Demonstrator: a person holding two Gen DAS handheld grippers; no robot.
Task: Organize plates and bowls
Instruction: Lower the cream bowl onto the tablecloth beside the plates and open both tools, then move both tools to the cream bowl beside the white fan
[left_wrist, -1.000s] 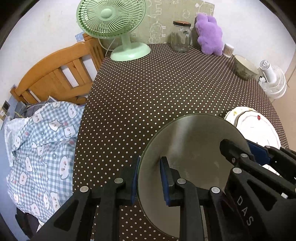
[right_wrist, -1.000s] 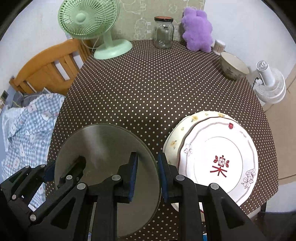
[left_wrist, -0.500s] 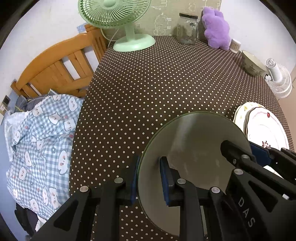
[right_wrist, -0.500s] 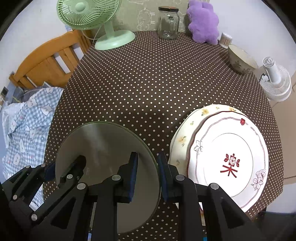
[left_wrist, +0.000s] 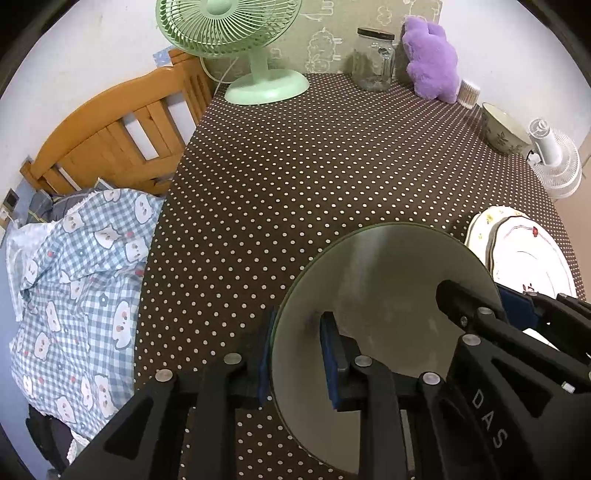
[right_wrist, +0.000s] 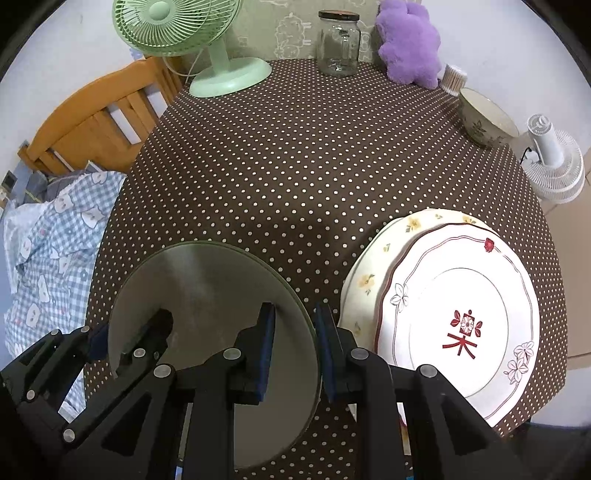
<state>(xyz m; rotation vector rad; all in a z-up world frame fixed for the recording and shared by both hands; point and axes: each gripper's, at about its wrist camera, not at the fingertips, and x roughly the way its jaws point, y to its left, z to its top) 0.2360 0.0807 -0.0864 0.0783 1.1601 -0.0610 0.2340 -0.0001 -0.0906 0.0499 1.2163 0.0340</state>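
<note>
At the near edge of the table (right_wrist: 295, 166), both grippers straddle the rim of a grey glass plate (right_wrist: 207, 295). The left gripper (left_wrist: 295, 354) is opening, its pads no longer pinching the rim; the right gripper (right_wrist: 293, 343) is nearly closed on the opposite edge. This looks like setting down. Next probably comes clearing both off, then the stacked plates (right_wrist: 458, 306) just beside, or the bowl (right_wrist: 484, 122) at the far right edge.
</note>
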